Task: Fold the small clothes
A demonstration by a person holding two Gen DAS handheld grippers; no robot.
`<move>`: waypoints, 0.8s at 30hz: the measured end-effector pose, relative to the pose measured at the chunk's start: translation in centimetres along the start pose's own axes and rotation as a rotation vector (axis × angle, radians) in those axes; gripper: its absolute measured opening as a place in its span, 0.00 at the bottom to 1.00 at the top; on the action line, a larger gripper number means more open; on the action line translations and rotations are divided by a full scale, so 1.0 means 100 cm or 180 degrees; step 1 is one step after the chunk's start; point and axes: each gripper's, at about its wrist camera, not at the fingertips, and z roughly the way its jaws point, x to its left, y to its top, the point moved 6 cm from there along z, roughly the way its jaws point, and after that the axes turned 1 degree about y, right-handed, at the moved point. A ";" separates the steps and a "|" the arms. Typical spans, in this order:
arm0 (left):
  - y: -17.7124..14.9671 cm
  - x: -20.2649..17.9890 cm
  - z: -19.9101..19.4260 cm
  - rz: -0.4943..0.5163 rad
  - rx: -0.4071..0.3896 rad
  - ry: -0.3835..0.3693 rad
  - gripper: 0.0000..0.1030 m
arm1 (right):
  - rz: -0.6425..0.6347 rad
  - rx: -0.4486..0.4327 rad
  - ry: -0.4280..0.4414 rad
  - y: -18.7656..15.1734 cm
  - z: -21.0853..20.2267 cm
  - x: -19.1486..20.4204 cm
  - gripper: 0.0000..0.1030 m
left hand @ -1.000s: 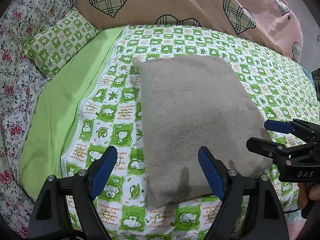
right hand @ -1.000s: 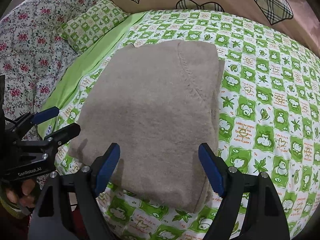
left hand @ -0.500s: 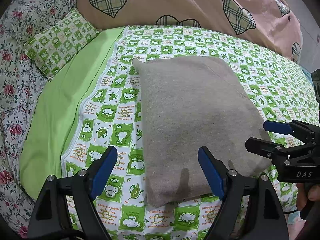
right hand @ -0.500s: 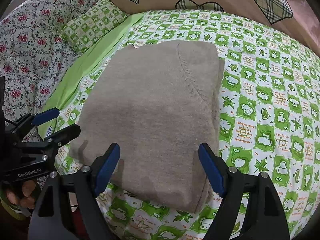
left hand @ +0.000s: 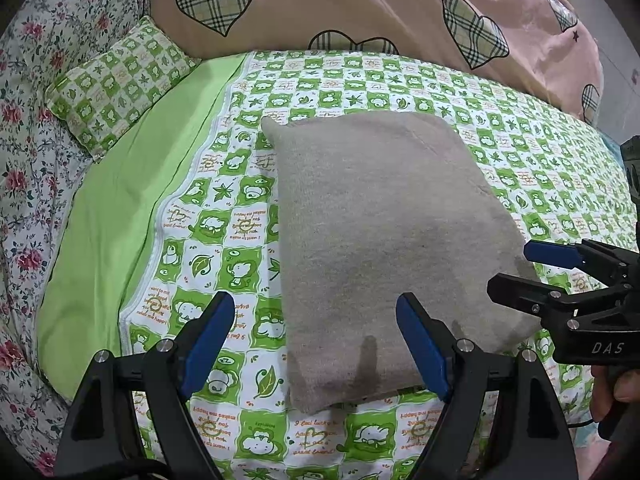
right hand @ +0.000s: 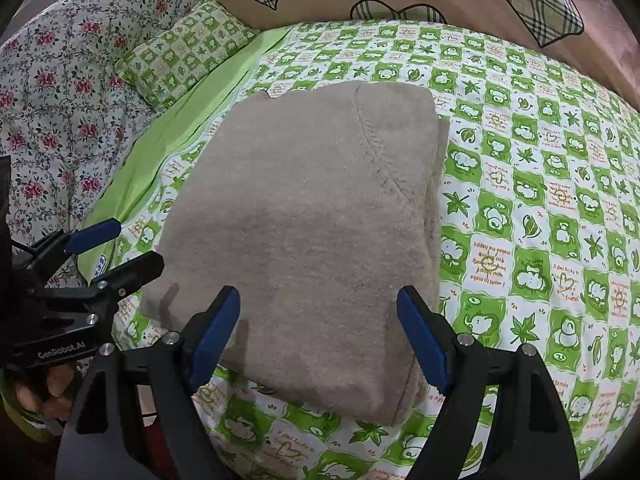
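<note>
Left wrist view: left gripper (left hand: 316, 344) with blue-padded black fingers spread wide, empty, hovering above the near-left corner of the folded grey-beige knitted garment (left hand: 384, 240); right gripper (left hand: 536, 268) at the garment's right edge, also spread, gripping nothing.
Surface: green-and-white checked cartoon bedsheet (left hand: 224, 240); pink quilt with plaid hearts (left hand: 360, 4) behind.
Right wrist view: garment (right hand: 312, 216) lies flat mid-bed, showing a diagonal seam unseen in the other view; matching checked pillow (right hand: 184, 52) against floral bedding (right hand: 60, 80).

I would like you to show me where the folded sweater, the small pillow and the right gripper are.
folded sweater (right hand: 304, 232), right wrist view, middle of top layer.
small pillow (left hand: 116, 84), left wrist view, centre of cover.
right gripper (right hand: 318, 334), right wrist view, midway between fingertips.
</note>
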 end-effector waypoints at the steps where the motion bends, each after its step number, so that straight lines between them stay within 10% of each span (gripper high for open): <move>1: 0.000 0.000 0.000 0.0002 0.0003 -0.0001 0.81 | -0.0001 -0.0003 0.0001 0.000 0.000 0.000 0.79; 24: 0.002 -0.001 0.000 0.0008 0.0016 -0.0009 0.81 | -0.0022 -0.0018 0.0025 0.003 -0.001 0.003 0.79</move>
